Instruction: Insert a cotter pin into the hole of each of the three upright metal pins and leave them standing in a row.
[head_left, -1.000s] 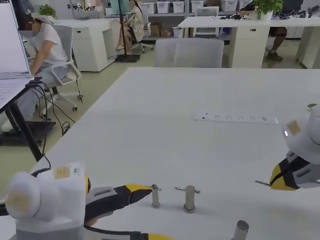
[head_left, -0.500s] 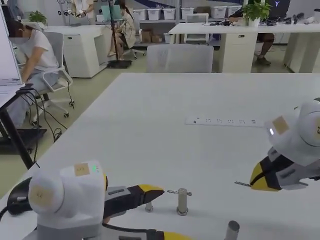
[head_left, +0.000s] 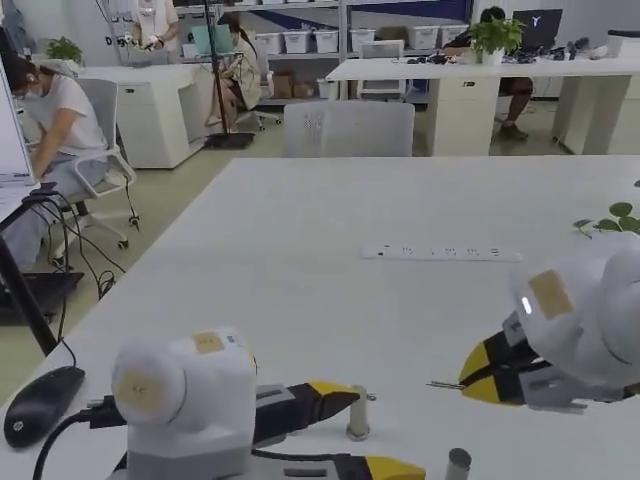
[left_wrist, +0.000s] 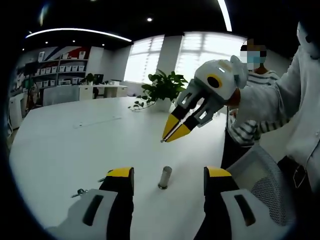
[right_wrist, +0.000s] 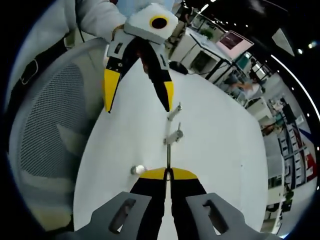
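Jaws of the right gripper (head_left: 468, 378) are pressed together on a cotter pin (head_left: 445, 385), whose thin shaft sticks out past the yellow tips. In the right gripper view, that gripper (right_wrist: 168, 173) carries the cotter pin (right_wrist: 168, 155) straight ahead along its closed tips.

The bare metal pin (head_left: 457, 464) stands upright on the white worktop (head_left: 300, 250), with nothing through its top. In the head view the held cotter pin hangs in the air above the bare metal pin, apart from it. The right gripper view shows the bare metal pin (right_wrist: 137, 170) just beside the closed tips.

Near the bare metal pin stands a second metal pin (head_left: 357, 415), with a cotter already through its head. In the right gripper view this second metal pin (right_wrist: 175, 136) comes next beyond the bare one. A third metal pin (right_wrist: 175, 109), also fitted with a cotter, stands further on.

The left gripper (head_left: 391, 432) has its jaws spread wide and holds nothing. Its upper jaw lies close to the second metal pin and its lower jaw reaches toward the bare metal pin. In the left gripper view, the bare metal pin (left_wrist: 165, 177) stands ahead of the left gripper (left_wrist: 168, 172), in the gap between the two jaws and touching neither. The right gripper (left_wrist: 172, 134) hangs above it, tips pointing down.

Well beyond the bare metal pin, a power strip (head_left: 440, 253) lies flat on the worktop.
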